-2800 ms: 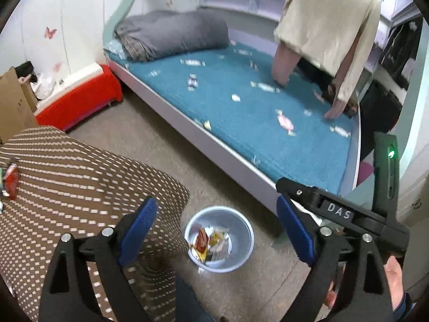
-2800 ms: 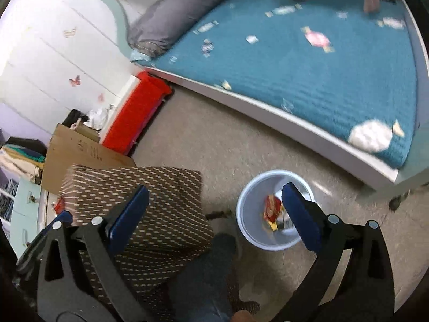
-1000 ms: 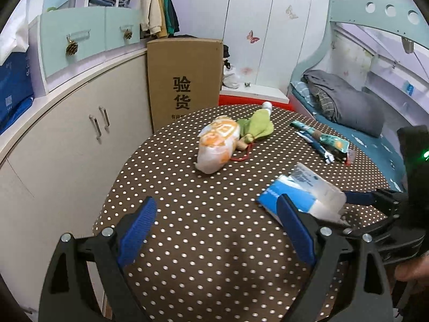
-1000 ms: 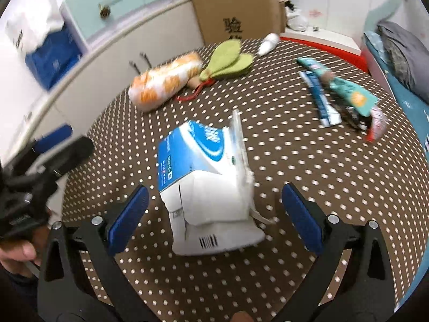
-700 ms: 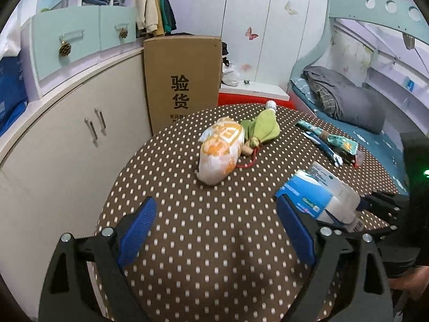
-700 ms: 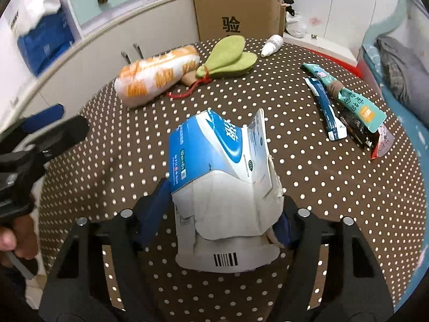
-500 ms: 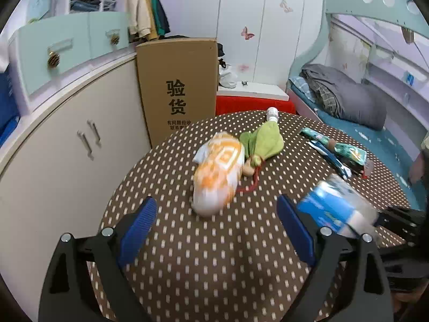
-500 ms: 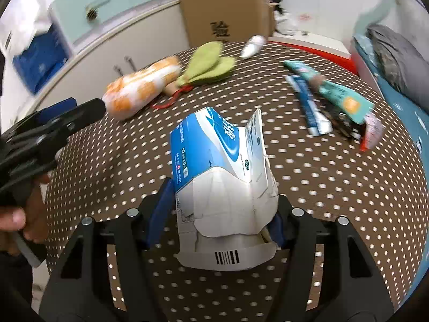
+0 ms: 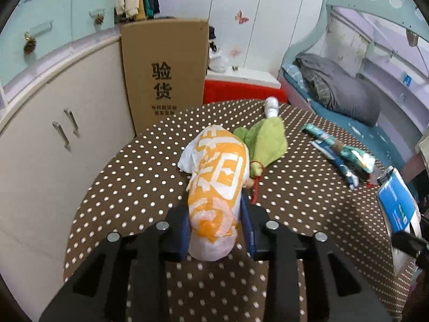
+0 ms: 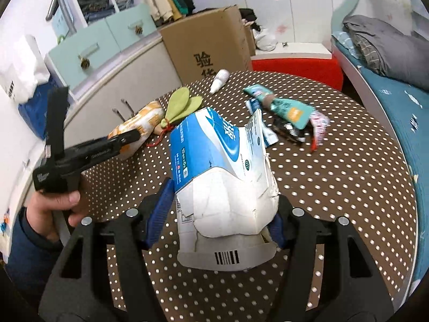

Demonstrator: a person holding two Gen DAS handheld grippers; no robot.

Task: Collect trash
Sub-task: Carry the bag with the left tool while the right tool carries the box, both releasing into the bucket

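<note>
Left wrist view: the left claw (image 9: 215,230) has just been closing and now clamps the near end of the orange bag (image 9: 217,185), which lies on the dotted counter (image 9: 128,177). In the right view, the right claw (image 10: 222,220) grips the torn blue carton (image 10: 214,161), apparently lifted. Both pickups look done; next, carry them off to a bin, not in view here. Wrappers (image 10: 287,115) remain.

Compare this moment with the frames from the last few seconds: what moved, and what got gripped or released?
Both grippers swung from the bin on the floor to the dotted table. The right gripper closed on the torn blue and white carton and lifted it. The left gripper advanced, its jaws just closing around the orange and white bag. The green pouch and wrappers stayed put.
</note>
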